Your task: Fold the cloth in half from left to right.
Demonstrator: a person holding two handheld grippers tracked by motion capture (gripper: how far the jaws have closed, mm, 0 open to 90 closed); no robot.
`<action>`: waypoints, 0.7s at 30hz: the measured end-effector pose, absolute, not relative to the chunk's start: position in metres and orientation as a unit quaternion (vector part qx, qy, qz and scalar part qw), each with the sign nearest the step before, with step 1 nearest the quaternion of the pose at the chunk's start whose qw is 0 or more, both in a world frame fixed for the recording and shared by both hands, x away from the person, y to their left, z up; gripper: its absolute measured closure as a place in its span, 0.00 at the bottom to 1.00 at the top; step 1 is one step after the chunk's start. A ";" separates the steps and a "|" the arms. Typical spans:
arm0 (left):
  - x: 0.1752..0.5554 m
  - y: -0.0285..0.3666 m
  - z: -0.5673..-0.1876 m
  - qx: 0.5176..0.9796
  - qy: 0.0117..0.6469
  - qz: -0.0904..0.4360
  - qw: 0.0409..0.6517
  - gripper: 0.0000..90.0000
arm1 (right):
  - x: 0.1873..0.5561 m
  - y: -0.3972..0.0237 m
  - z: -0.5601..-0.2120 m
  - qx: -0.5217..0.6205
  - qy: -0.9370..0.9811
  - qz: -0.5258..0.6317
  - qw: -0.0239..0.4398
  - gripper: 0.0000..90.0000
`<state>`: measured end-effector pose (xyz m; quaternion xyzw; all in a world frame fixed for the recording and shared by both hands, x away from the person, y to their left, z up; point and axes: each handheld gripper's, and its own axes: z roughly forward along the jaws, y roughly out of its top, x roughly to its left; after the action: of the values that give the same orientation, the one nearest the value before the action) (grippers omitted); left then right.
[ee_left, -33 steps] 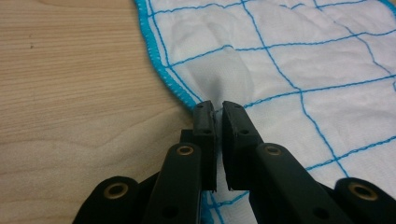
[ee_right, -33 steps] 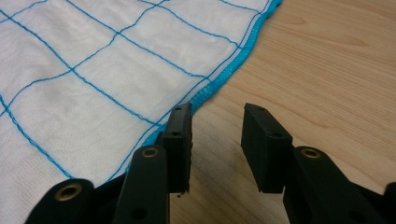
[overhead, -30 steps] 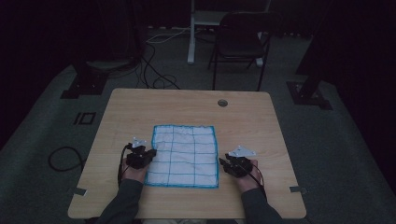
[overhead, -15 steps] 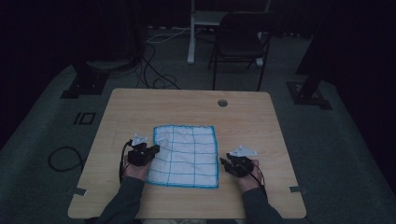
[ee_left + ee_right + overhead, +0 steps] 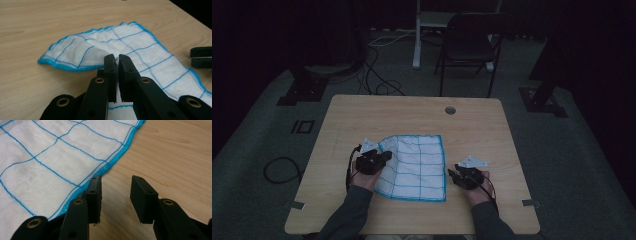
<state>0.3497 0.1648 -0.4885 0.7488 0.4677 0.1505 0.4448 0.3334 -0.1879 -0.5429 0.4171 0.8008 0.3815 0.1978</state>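
Left hand-held gripper [image 5: 116, 58] pinches the white, blue-gridded cotton cloth [image 5: 417, 165] at its nine-o'clock edge, lifting that side off the light wooden table [image 5: 422, 112]; right hand-held gripper [image 5: 116, 186], jaws parted and empty, rests at three o'clock.

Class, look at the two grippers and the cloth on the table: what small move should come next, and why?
Probably the left gripper should carry its pinched edge of the cloth further across toward the opposite side. Its jaws are shut on the fabric and that side is already lifted off the table, folding over. The right gripper stands open beside the cloth's other edge, holding nothing.
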 end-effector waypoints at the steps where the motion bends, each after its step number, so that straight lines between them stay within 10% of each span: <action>1: 0.350 0.163 -0.487 0.750 0.465 0.151 0.447 0.95 | 0.333 -0.188 -0.543 0.418 0.801 0.381 0.197 0.68; 21: 0.352 0.130 -0.471 0.767 0.423 0.144 0.460 0.96 | 0.333 -0.189 -0.543 0.419 0.800 0.381 0.198 0.68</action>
<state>0.3518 0.1298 -0.4714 0.7672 0.4231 0.1440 0.4600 0.3334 -0.1888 -0.5428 0.4193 0.8001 0.3807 0.1976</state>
